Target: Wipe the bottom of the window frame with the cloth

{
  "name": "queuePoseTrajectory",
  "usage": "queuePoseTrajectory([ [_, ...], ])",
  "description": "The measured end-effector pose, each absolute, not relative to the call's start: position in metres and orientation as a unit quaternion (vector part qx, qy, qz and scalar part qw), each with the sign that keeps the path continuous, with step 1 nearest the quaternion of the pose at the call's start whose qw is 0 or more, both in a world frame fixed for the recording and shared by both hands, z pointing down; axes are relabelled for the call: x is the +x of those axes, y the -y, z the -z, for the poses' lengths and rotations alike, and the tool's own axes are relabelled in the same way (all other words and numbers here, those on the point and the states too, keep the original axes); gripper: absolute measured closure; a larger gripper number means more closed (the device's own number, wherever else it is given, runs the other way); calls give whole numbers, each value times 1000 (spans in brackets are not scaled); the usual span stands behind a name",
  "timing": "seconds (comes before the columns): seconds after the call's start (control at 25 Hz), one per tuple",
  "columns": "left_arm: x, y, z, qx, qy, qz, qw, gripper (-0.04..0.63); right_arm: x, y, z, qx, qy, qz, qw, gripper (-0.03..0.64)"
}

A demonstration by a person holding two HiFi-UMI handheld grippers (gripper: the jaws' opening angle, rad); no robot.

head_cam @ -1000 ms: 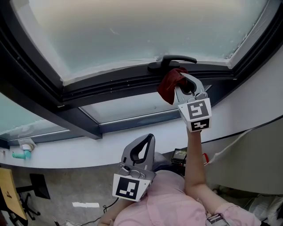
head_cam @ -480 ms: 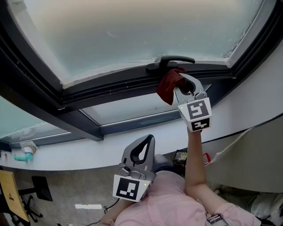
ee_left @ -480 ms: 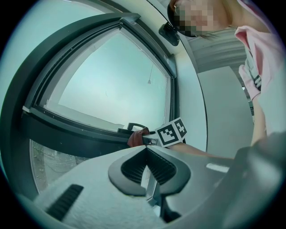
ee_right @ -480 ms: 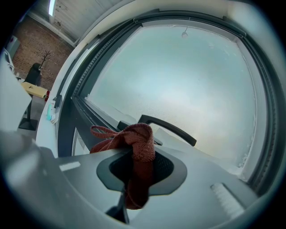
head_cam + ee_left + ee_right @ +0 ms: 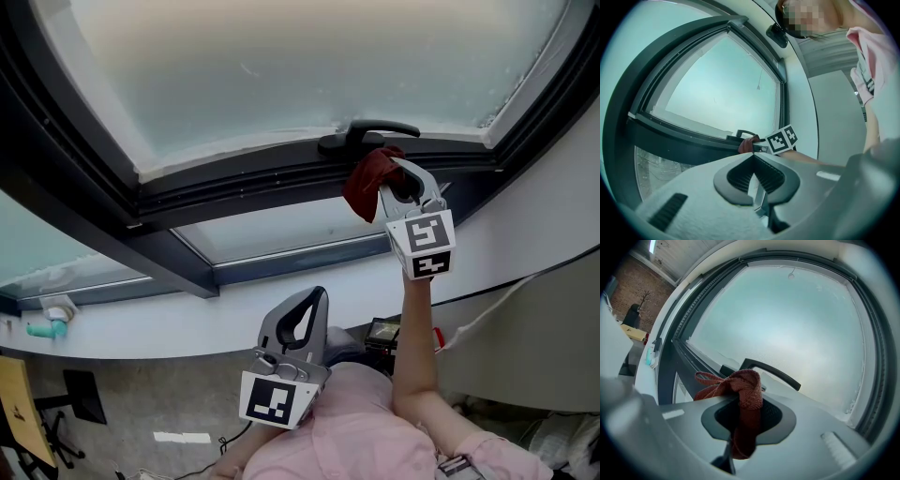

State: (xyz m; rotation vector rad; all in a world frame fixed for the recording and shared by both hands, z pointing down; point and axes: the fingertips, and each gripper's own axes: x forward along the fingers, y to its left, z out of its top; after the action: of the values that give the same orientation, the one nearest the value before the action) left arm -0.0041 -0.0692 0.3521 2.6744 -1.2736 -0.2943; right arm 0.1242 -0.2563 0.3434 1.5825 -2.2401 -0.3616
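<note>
The right claw is raised to the bottom of the dark grey metal window frame. It is closed on a dark red woven cloth. In the right gripper view the cloth is pinched between the two jaws. One bunched part stands above the jaws and a narrower end hangs down below them.

The cloth is just under the black lever-shaped window handle, in front of the lower rail of the frame. If it really touches the rail, I cannot tell. Above the rail is the large frosted glass pane.

The cube with black and white square markers sits on the right claw, and the person's bare forearm goes down from it.

The left claw is held low, close to the person's pink shirt and well apart from the window. In the left gripper view its jaws are together at the tips and nothing is between them. The same view shows the cloth and the marker cube far ahead, beside the handle.

On the white sill at the far left lies a small teal plastic object.
</note>
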Motion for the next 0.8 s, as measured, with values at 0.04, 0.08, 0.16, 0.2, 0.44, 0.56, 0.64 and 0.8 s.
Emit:
queuePoseTrajectory([
  [0.04, -5, 69, -352, 895, 427, 99, 82, 601, 124, 257, -343, 563, 795, 127, 185, 558],
  [0.08, -6, 69, -352, 895, 428, 99, 82, 601, 125, 257, -343, 564, 795, 125, 183, 557],
  [0.16, -8, 69, -352, 894, 429, 100, 81, 601, 124, 257, -343, 566, 795, 122, 181, 557],
  [0.2, -9, 69, -352, 894, 429, 100, 80, 601, 124, 257, -343, 567, 794, 122, 182, 557],
  [0.44, -11, 69, -351, 894, 429, 101, 81, 601, 125, 257, -343, 569, 792, 123, 181, 558],
  [0.56, -14, 69, -351, 892, 432, 103, 82, 601, 126, 258, -344, 571, 791, 120, 183, 558],
  [0.64, -16, 69, -351, 891, 433, 105, 82, 601, 127, 258, -346, 571, 791, 121, 186, 558],
  [0.8, -22, 68, -349, 888, 439, 110, 85, 601, 126, 257, -344, 560, 800, 118, 179, 557],
])
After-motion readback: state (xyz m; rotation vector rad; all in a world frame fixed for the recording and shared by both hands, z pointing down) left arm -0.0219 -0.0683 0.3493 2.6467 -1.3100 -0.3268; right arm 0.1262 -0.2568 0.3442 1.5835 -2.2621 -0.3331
